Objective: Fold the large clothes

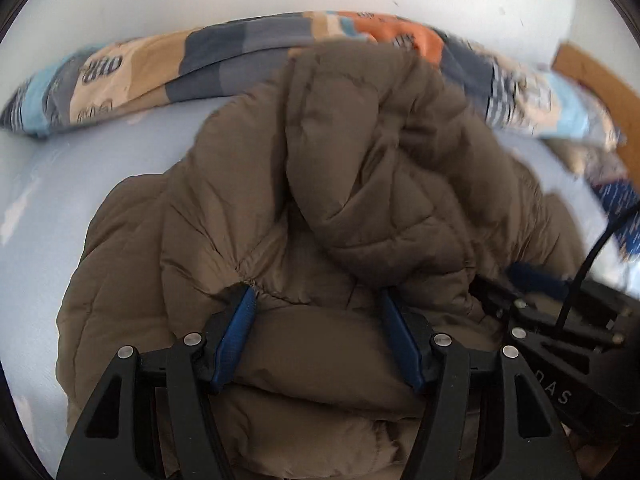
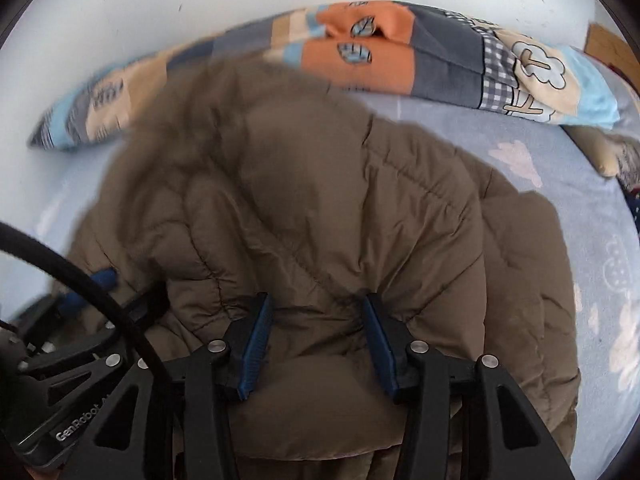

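Two grippers over one big puffy jacket [image 1: 320,184], and I'd say the fold is roughly halfway there. It sits in the middle of a bed with a pale blue sheet [image 1: 48,168], already bundled into a rounded heap rather than spread flat. A thick flap, which looks like the hood or the top part, is draped back over the body of the coat. The sides look tucked in, but I can't tell where the sleeves ended up. What's left, by my guess, is one more fold to make it compact, plus some flattening, since it's pretty lumpy and tall right now.

The left gripper [image 1: 318,300] has its blue fingers [image 1: 236,336] standing apart, with a fat roll of padding bulging between them. The left finger's tip is right at a puckered bit of fabric, but I don't see the pads actually squeezing anything. Same story for the right gripper [image 2: 316,304]: fingers [image 2: 256,344] spread, jacket bulging in the gap, not clamped as far as I can see. The two grippers are just beside each other at the near edge of the coat.

Material-wise, it's an olive-brown quilted shell, matte and slightly crinkly, with stitched channels making soft pillowy segments. It's springy stuff that won't hold a crease. Behind it there's a patchwork duvet [image 2: 400,60] in orange, grey, tan and light blue, lying along the white wall [image 2: 160,8].
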